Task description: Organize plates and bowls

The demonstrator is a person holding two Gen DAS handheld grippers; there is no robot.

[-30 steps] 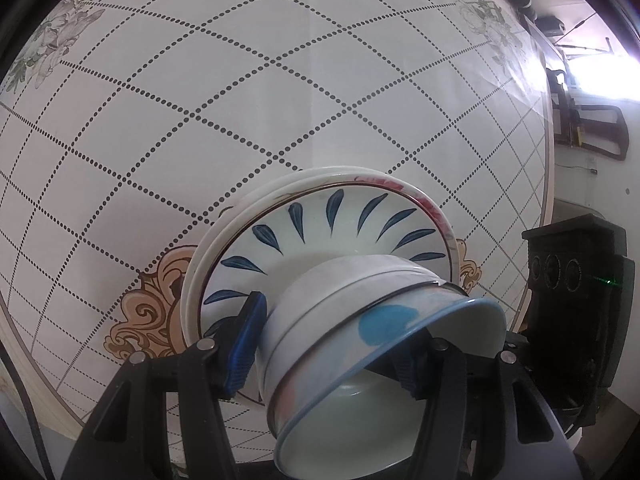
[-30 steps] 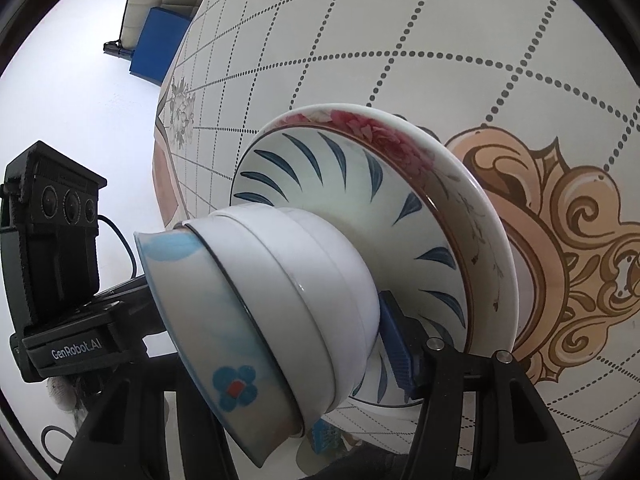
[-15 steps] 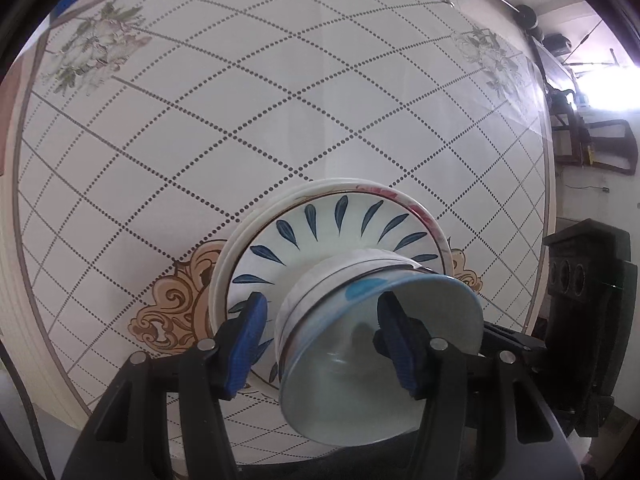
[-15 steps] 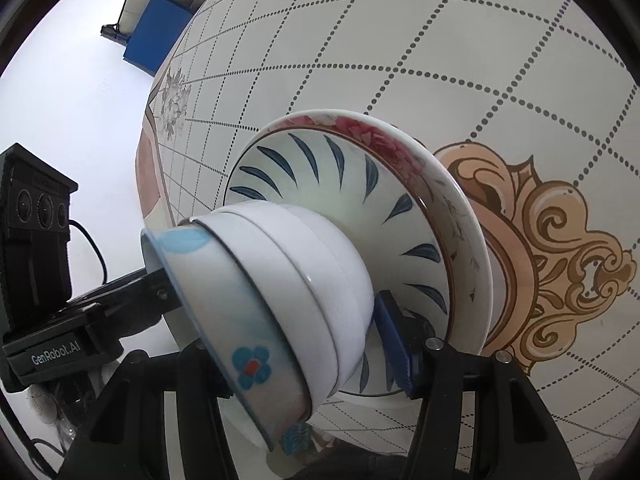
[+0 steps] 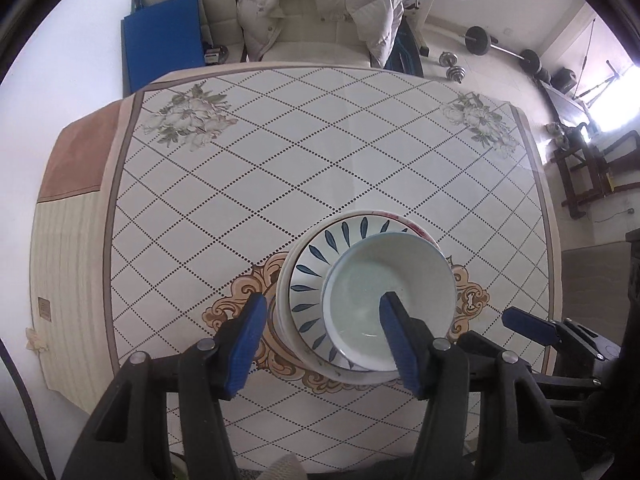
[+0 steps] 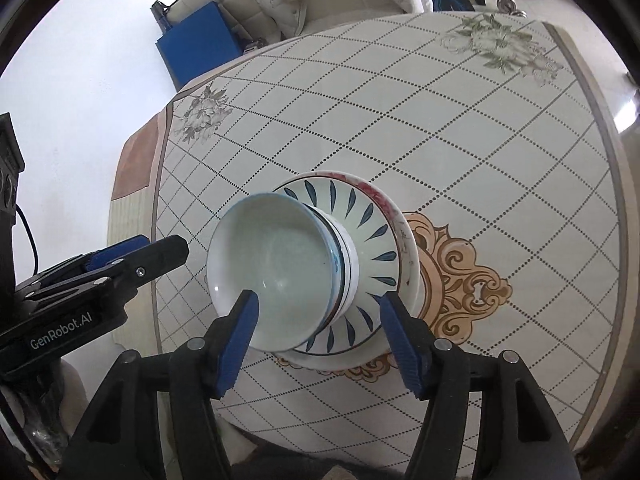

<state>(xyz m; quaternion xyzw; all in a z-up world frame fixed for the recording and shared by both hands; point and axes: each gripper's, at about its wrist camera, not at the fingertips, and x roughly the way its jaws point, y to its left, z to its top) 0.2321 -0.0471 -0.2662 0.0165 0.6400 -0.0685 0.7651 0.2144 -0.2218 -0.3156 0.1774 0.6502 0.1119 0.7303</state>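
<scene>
A stack stands on the tiled table [image 5: 320, 152]: nested white bowls [image 5: 384, 280] sit on a blue-leaf plate [image 5: 316, 256], which lies on a plate with a red floral rim [image 5: 394, 217]. My left gripper [image 5: 322, 340] hovers well above the stack, pointing steeply down, open and holding nothing. In the right wrist view the bowls [image 6: 276, 268] lean left on the blue-leaf plate [image 6: 372, 216]. My right gripper [image 6: 320, 336] also hangs above the stack. Its jaws are opening and nothing is gripped between them. Each gripper shows in the other's view: the right gripper [image 5: 532, 328] and the left gripper [image 6: 120, 256].
A chair draped with a white padded jacket [image 5: 320, 4] stands beyond the table's far edge, next to a blue mat [image 5: 164, 36]. Barbells and weights [image 5: 480, 40] lie on the floor at the back right. A brown cloth [image 5: 76, 160] hangs off the table's left side.
Both grippers have risen away from the stack and tipped to look down on it. The bowls and plates stay on the table. The right jaws stand wider than before.
</scene>
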